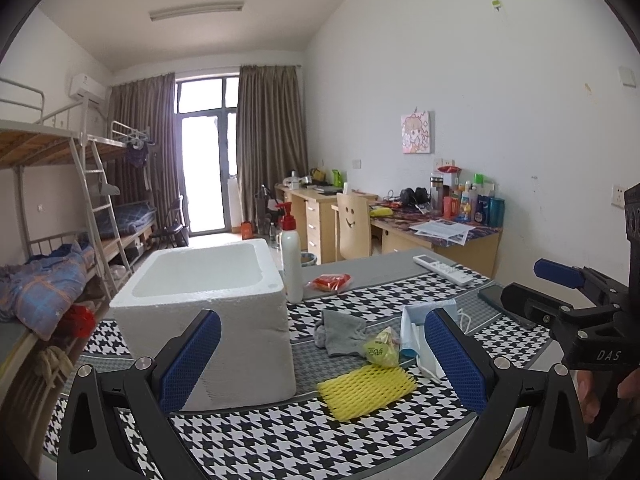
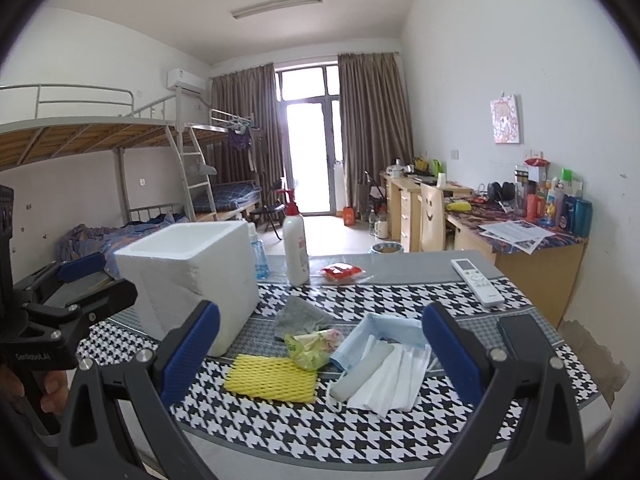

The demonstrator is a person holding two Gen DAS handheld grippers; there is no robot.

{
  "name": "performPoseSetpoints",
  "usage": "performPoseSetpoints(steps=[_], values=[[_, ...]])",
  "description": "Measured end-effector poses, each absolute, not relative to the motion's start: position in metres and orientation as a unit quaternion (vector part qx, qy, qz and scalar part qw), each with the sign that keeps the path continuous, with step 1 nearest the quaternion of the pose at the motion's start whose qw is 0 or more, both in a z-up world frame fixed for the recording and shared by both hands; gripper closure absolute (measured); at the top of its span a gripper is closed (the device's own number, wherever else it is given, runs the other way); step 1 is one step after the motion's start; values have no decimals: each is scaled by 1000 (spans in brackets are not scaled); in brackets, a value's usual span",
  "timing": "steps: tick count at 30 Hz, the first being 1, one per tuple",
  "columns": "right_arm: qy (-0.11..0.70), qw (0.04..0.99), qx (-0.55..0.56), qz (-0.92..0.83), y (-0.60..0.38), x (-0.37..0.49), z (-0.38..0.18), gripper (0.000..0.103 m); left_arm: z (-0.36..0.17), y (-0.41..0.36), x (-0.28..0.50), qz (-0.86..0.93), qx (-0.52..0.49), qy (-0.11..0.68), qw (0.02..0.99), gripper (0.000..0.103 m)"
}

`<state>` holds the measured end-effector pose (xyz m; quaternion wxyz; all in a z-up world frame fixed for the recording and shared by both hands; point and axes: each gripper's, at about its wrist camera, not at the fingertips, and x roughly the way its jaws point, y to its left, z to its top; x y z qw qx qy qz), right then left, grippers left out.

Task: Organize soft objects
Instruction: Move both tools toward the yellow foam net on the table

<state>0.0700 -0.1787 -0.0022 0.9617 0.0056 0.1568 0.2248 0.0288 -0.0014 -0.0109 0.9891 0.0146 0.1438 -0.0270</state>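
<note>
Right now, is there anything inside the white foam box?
The white foam box shows only bare white inner walls and part of its floor in the left wrist view. The near wall hides the front of the floor, so something small there cannot be ruled out.

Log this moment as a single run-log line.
phase: before first grasp | left gripper: open, empty | right gripper: open, empty | foam box: empty | yellow foam net, grey cloth, face masks: on table

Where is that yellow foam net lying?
In both views the yellow foam net lies flat on the checked tablecloth, just right of the white foam box, before the green bag.
</note>
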Motion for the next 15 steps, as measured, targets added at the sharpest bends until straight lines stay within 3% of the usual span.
performPoseSetpoints(steps=[15], values=[[195, 959, 8, 205, -183, 94, -14, 1, -28, -11, 55, -53, 27, 185, 981, 1]])
